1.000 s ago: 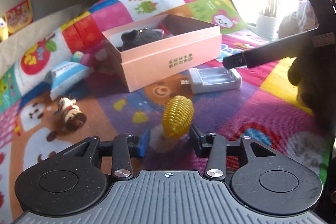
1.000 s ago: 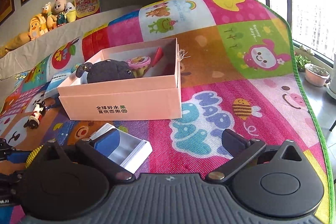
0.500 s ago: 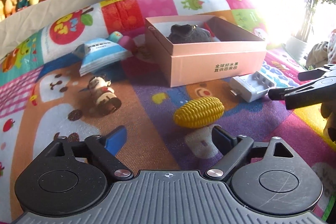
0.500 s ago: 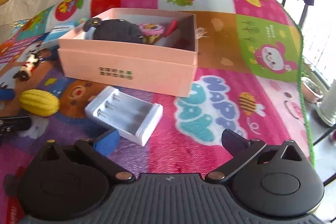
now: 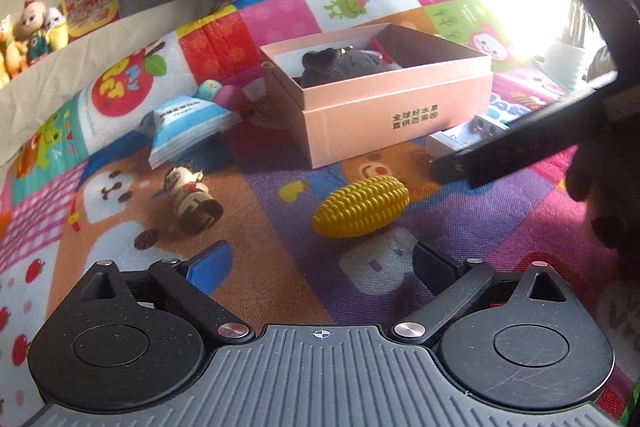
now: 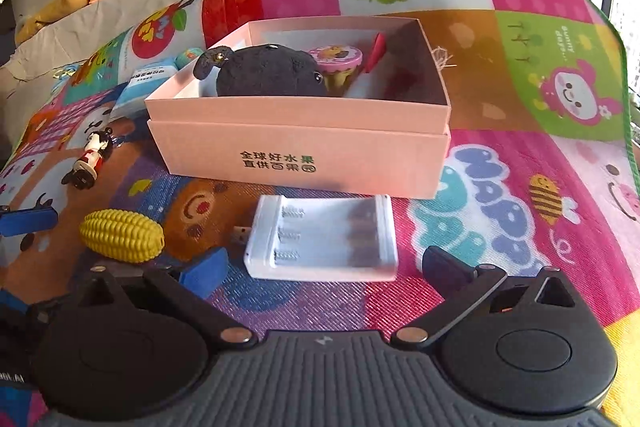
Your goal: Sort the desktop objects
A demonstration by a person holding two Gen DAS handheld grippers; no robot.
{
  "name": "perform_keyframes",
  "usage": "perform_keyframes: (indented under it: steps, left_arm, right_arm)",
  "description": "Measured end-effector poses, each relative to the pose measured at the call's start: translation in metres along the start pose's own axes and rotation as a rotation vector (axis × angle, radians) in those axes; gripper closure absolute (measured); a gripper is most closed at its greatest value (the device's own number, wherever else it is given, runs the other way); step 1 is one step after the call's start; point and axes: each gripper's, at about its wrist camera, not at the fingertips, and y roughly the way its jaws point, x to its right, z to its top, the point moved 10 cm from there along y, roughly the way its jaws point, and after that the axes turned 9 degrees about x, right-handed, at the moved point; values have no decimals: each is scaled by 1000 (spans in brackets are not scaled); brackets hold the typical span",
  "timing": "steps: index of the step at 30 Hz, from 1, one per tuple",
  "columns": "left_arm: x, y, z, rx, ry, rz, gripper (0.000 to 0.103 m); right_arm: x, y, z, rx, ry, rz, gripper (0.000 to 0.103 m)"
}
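The pink box (image 6: 298,155) front reads 全球好水果 直供百果园 in dark print.

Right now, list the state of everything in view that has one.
left claw: open, empty
right claw: open, empty
pink box: lid off, holds toys
dark plush: inside box
yellow corn toy: lying on mat
white battery charger: on mat, slots empty
figurine: on its side

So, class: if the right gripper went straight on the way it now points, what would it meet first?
Most likely the white battery charger, lying on the mat just ahead of the open right gripper, roughly between its fingers. The pink box stands right behind it. Depth is hard to judge in this fisheye view.
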Motion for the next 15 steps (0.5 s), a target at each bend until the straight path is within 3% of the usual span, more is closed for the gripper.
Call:
perform_keyframes:
  steps: [4, 6, 10, 15]
  left_arm:
    - [-3, 2, -1, -12, -17, 4, 3]
    - [-5, 2, -2, -14, -21, 11, 3]
    - [-3, 1, -1, -24, -24, 21, 3]
    - [23, 5, 6, -49, -165, -127, 3]
  right_arm:
    - [-9, 9, 3, -5, -40, -40, 1]
    - [-10, 3, 2, 9, -51, -21, 10]
    - [0, -18, -10, 10, -56, -22, 12]
    - [26, -57, -35, 20, -23, -65, 12]
